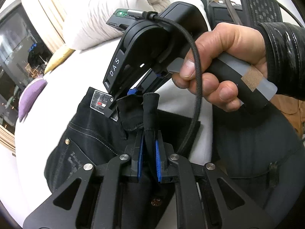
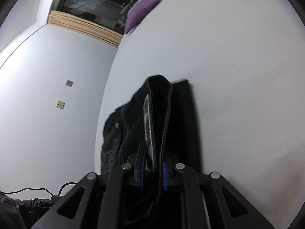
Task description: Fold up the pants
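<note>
Pants (image 1: 91,133) of dark denim are lying on the white bed (image 1: 38,148), with bare sheet around them. A waistband fold is being clamped between the closed-in fingers of the left gripper (image 1: 149,148); another band is being pinched by the right gripper (image 2: 153,164). A pale label (image 1: 100,102) is being partly covered. The lower legs are being cut off from view.

White letters "DAS" run along the black housing of the right tongs (image 1: 133,92), centre of the left wrist view; the waistband patch (image 1: 100,103) on the black pants (image 1: 91,133) below is illegible.
</note>
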